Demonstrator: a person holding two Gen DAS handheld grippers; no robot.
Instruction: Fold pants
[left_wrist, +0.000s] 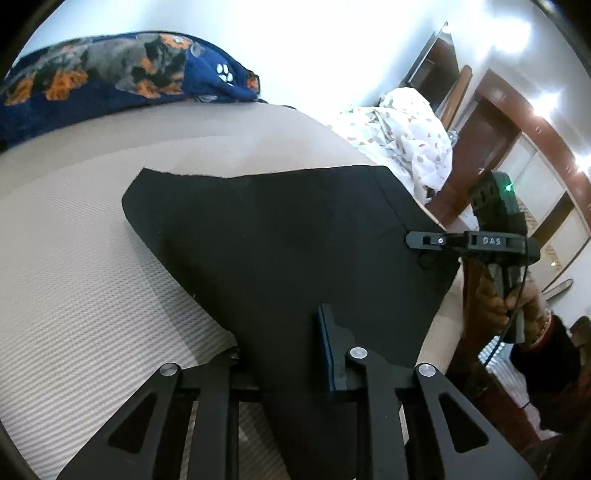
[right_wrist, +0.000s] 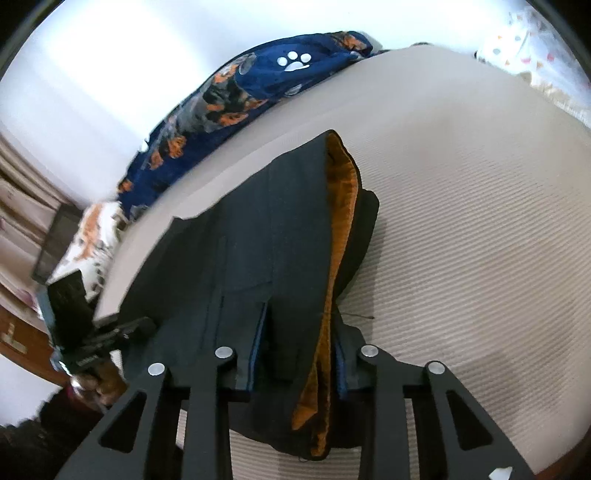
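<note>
Here, in the left wrist view, the black pants (left_wrist: 280, 236) are seen lying on the beige mattress (left_wrist: 81, 280), one edge clamped in the narrow left gripper (left_wrist: 291, 350); a full fold is judged not yet made. In the right wrist view, the orange-lined waistband (right_wrist: 340, 221) is pinched in the right gripper (right_wrist: 299, 347), while a paw-print blanket (right_wrist: 258, 88) is kept well apart.

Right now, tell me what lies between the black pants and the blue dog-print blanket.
Only bare beige ribbed bedcover lies between the black pants and the blue dog-print blanket; both wrist views show it.
</note>
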